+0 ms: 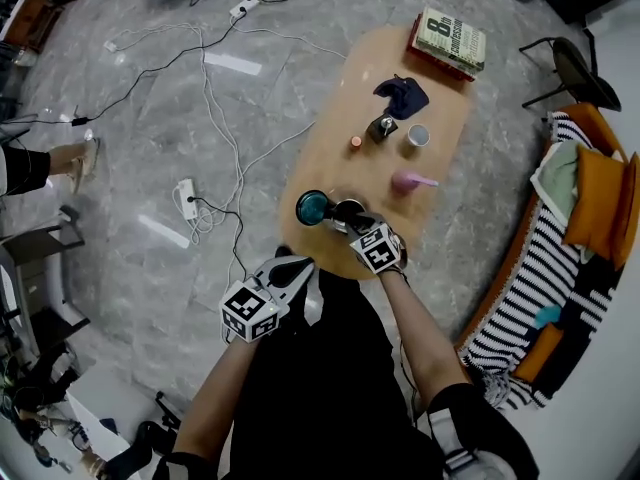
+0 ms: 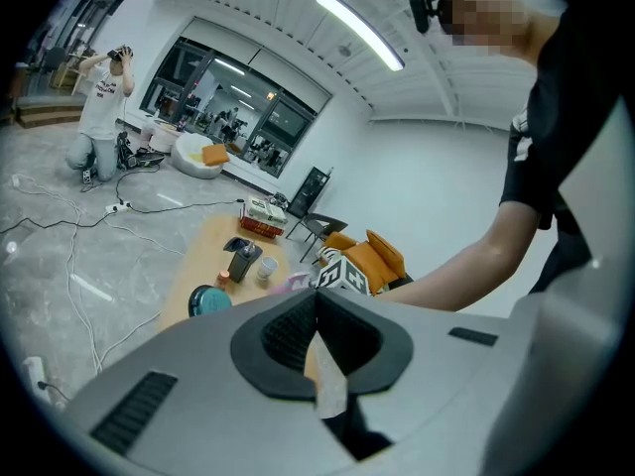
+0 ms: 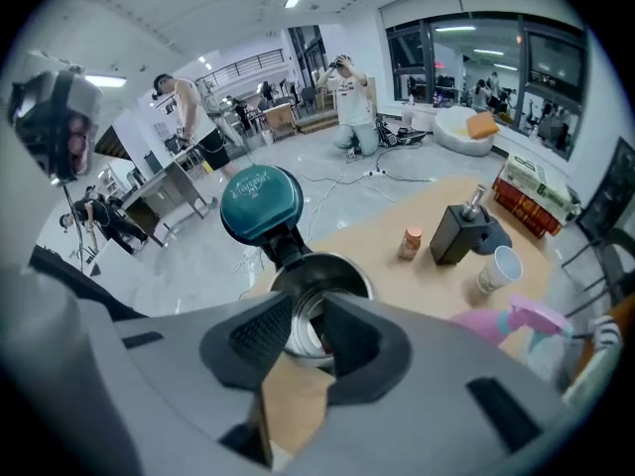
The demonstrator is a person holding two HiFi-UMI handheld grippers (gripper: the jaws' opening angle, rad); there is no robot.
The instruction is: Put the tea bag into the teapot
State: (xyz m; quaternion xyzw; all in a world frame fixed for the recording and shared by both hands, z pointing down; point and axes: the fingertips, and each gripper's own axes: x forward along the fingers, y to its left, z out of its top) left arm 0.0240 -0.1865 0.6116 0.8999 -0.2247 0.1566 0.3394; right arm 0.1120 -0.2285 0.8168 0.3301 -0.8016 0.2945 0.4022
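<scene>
Tea bag (image 3: 321,337): prob. the small reddish bit seen down inside the teapot (image 3: 342,266), though it's too small to be sure; nothing hangs btw either pair of jaws. R gripper (image 3: 308,310) hovers just over the pot's mouth, tilted down, jaws wide apart and empty, the steel rim showing in the gap. L gripper (image 2: 317,300) is held back by the person's body, off the table (image 1: 340,108), jaws together w/ nothing in them. The teal lid (image 3: 260,203) stands flipped open behind the mouth. Risks from here, as I judge it: the pot sits at the table's near end, so a careless pull-back of the R jaws could clip the rim or lid and shove or tip it; the lid could drop shut on a jaw; if the bag has caught on the inner wall, not the bottom, the job isn't really done. Further up the table, well apart from the pot: pink sprayer (image 1: 410,181), paper cup (image 1: 418,135), black pump bottle (image 1: 382,128), small orange jar (image 1: 355,142), dark cloth (image 1: 402,96), books (image 1: 448,40). None of these blocks the pot. Cables (image 1: 215,118) trail over the floor on the L side.
</scene>
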